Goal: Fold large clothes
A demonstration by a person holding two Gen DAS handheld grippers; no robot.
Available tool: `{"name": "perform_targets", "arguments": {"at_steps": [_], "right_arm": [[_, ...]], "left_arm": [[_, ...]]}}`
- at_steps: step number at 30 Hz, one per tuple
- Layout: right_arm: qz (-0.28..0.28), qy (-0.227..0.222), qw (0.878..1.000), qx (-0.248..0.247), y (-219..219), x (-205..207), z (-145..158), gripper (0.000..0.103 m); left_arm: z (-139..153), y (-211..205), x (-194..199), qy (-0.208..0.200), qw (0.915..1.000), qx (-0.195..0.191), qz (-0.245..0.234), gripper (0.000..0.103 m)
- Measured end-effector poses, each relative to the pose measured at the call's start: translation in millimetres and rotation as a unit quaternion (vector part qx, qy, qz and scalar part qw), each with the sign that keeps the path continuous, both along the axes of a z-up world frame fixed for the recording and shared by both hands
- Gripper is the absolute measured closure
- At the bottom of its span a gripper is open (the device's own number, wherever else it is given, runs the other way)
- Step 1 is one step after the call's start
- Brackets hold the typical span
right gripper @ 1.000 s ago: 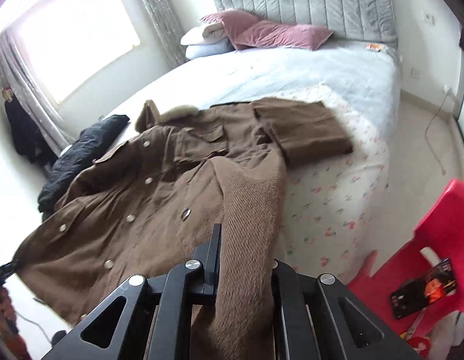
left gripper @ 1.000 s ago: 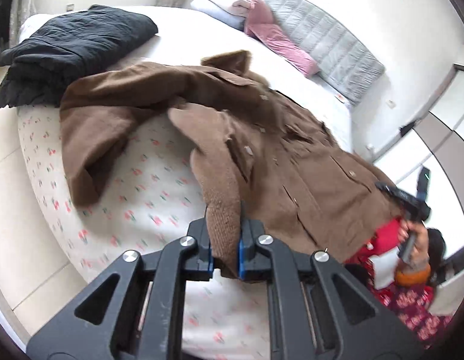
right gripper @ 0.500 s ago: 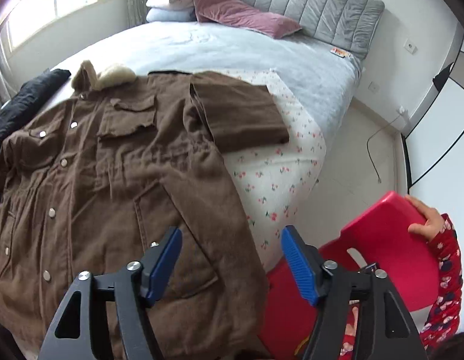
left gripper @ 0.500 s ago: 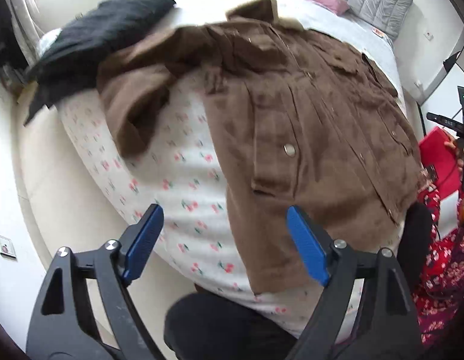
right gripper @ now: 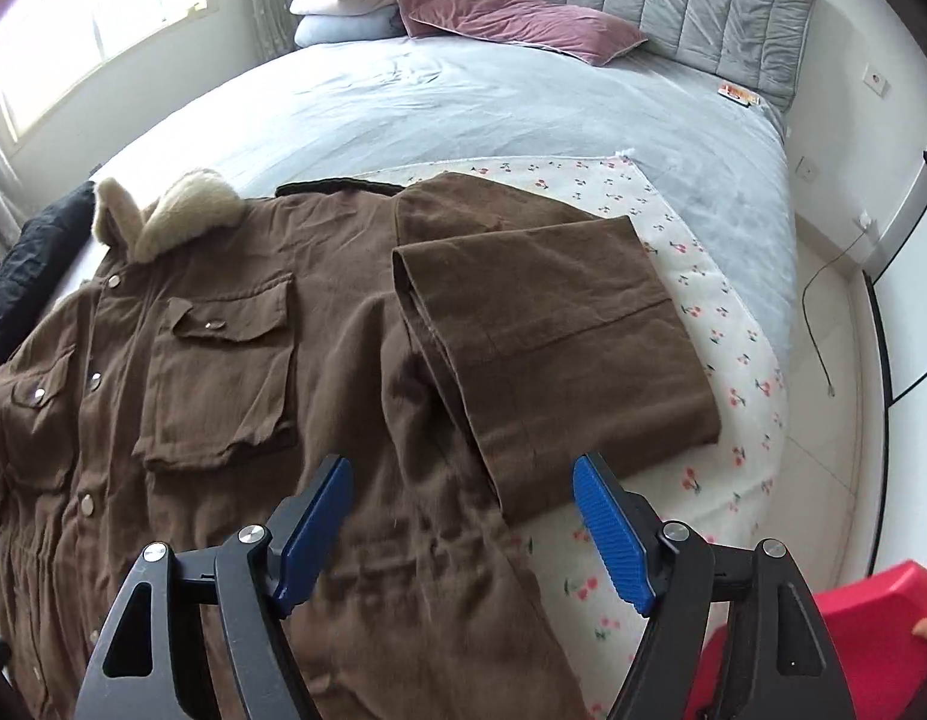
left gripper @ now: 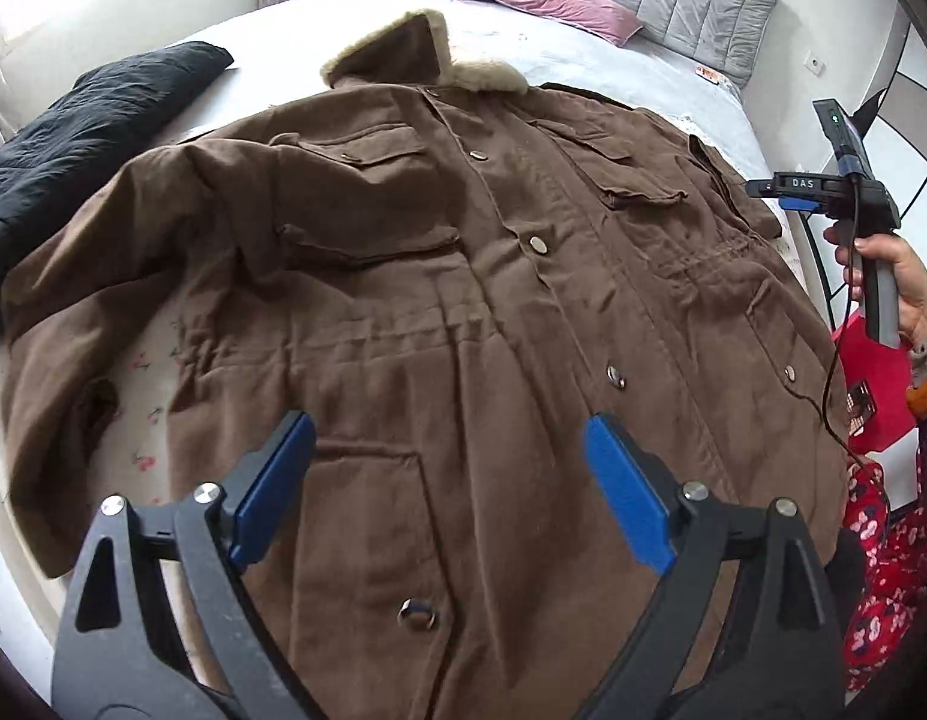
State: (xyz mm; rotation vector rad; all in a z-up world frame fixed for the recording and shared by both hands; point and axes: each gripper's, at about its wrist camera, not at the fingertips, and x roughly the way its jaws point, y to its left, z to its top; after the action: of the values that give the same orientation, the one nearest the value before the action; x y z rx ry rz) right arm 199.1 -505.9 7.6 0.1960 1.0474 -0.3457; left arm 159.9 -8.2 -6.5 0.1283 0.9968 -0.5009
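A large brown coat (left gripper: 463, 276) with a fleece collar (left gripper: 403, 54) lies spread front-up on the bed, snaps closed. My left gripper (left gripper: 448, 492) is open and empty above the coat's lower front. My right gripper (right gripper: 463, 522) is open and empty above the coat's (right gripper: 253, 360) right side, near its sleeve (right gripper: 553, 354), which is folded flat beside the body. The right gripper also shows at the right of the left wrist view (left gripper: 781, 195), held by a hand.
The coat rests on a cherry-print sheet (right gripper: 703, 300) over a grey bedspread (right gripper: 523, 102). A black garment (left gripper: 73, 138) lies at the bed's left. Pink pillows (right gripper: 511, 18) and a grey headboard (right gripper: 673, 0) are at the back. A red chair (right gripper: 871, 642) stands at the right.
Both grippers held the coat's hem a second ago, then let go and opened. The coat now lies flat and both grippers have moved over it toward the collar end.
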Motion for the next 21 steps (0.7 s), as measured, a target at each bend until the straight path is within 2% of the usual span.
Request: {"name": "perform_targets", "arguments": {"at_steps": [4, 5, 6, 8, 9, 12, 13, 15, 17, 19, 20, 21], "right_arm": [[0.003, 0.027, 0.999, -0.021, -19, 30, -37, 0.029], [0.004, 0.032, 0.999, -0.027, -24, 32, -43, 0.052], [0.012, 0.034, 0.999, -0.024, -30, 31, -45, 0.082], [0.017, 0.027, 0.999, 0.009, -44, 22, -37, 0.093], [0.013, 0.026, 1.000, -0.004, -51, 16, -29, 0.095], [-0.019, 0.035, 0.995, -0.087, -75, 1, 1, 0.098], [-0.044, 0.047, 0.989, -0.133, -87, -1, 11, 0.098], [-0.107, 0.063, 0.967, -0.222, -116, -7, 31, 0.098], [-0.166, 0.056, 0.950, -0.258, -141, -15, 51, 0.096], [-0.209, 0.030, 0.941, -0.265, -152, -24, 72, 0.088], [-0.219, 0.012, 0.941, -0.258, -152, -28, 80, 0.075], [-0.220, -0.010, 0.945, -0.241, -149, -31, 86, 0.050]], "left_arm": [[-49, -12, 10, 0.004, 1.0000, 0.001, 0.002, 0.011], [-56, -12, 9, 0.006, 1.0000, 0.001, 0.002, 0.011], [-59, -11, 8, 0.001, 1.0000, -0.001, 0.003, 0.011], [-54, -10, 4, -0.008, 0.9999, -0.008, -0.001, 0.011], [-52, -8, 3, -0.009, 0.9999, -0.014, -0.003, 0.011], [-53, -5, 4, -0.001, 0.9996, -0.027, -0.004, 0.010], [-52, -5, 3, -0.002, 0.9996, -0.029, -0.004, 0.010], [-51, -5, 3, -0.002, 0.9996, -0.027, -0.003, 0.010], [-48, -5, 1, 0.000, 0.9998, -0.020, -0.001, 0.010], [-44, -5, 0, 0.007, 1.0000, 0.005, 0.005, 0.010], [-42, -4, 0, 0.015, 0.9998, 0.015, 0.005, 0.010], [-41, -3, -1, 0.023, 0.9996, 0.018, 0.003, 0.010]]}}
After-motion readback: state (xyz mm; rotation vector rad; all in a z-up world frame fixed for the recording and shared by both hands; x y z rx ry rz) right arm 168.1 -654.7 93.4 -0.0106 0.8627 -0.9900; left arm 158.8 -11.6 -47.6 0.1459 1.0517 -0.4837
